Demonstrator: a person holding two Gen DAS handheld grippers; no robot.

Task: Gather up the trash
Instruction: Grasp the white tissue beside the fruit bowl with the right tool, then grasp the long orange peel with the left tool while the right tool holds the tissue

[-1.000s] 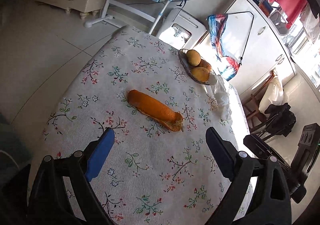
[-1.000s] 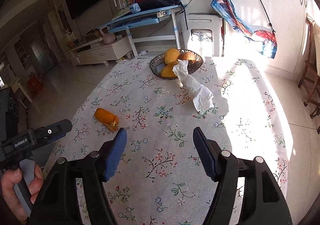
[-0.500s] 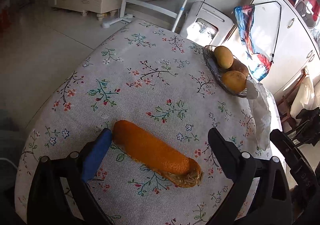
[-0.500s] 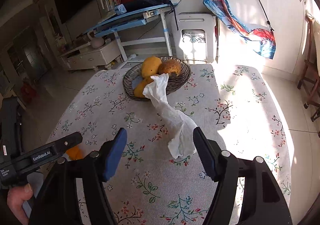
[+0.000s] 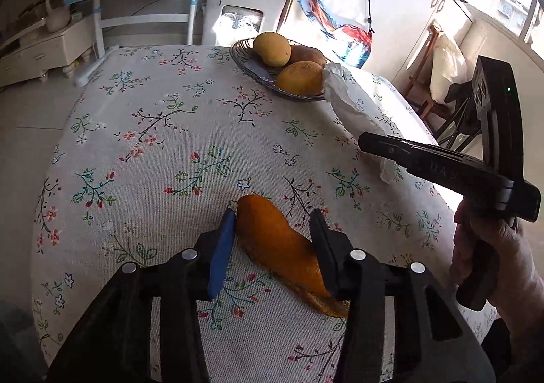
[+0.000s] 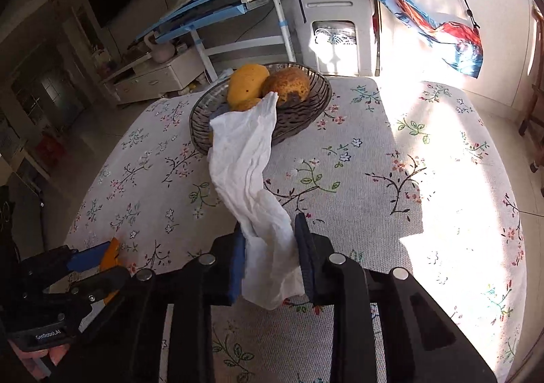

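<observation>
An orange fruit peel (image 5: 272,240) lies on the floral tablecloth (image 5: 163,151) between the fingers of my left gripper (image 5: 273,213). Its jaws are closing, and both pads touch the peel's sides. A crumpled white tissue (image 6: 251,179) trails from the fruit basket down to my right gripper (image 6: 268,225). Those jaws are also closing and pinch the tissue's near end. The right wrist view shows the left gripper (image 6: 85,267) low at the left, holding the peel (image 6: 110,255). In the left wrist view the right gripper (image 5: 425,162) reaches over the tissue (image 5: 350,104), held by a hand (image 5: 493,247).
A wire basket (image 6: 319,100) with three mangoes (image 6: 285,87) stands at the table's far side, and the tissue's far end rests on it. Beyond the table stand a blue desk (image 6: 217,15) and a white stool (image 6: 336,36). The table edge (image 5: 51,179) drops off at the left.
Both grippers came down and forward onto the table. The left jaws narrowed around the orange peel, and the right jaws closed on the tissue's near end.
</observation>
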